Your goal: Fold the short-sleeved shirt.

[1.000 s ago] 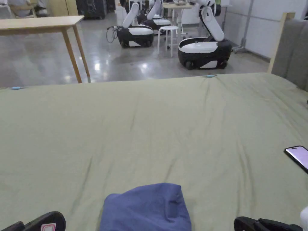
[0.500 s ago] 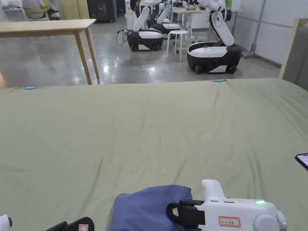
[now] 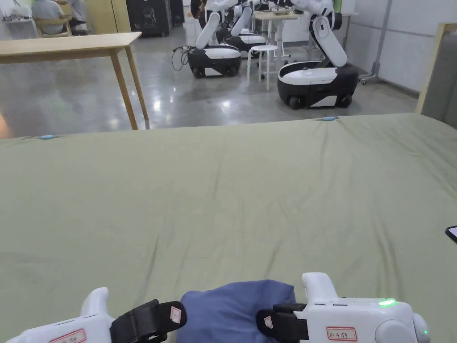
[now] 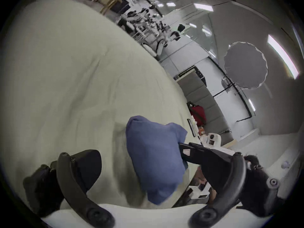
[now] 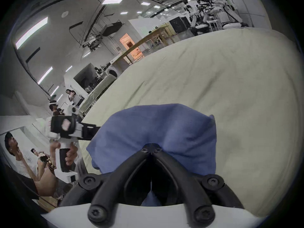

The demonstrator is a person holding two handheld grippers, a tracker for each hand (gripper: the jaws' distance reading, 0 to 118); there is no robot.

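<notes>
The right tongs were clenched on the near edge of the blue shirt, both jaws meeting at a pinch of cloth in the right gripper view. In the head view the right tongs sat at the shirt's right side. The left tongs stood released, jaws wide apart with the shirt lying between them and neither jaw pressing on it; in the head view the left tongs were just beside the shirt's left side. The shirt lay bunched in a small heap at the near edge of the bed, on a pale green sheet with soft creases. A phone rested on the sheet, well apart to the right. Beyond the bed stood a wooden table, a white stool and black-and-white wheeled robots on a glossy grey floor
</notes>
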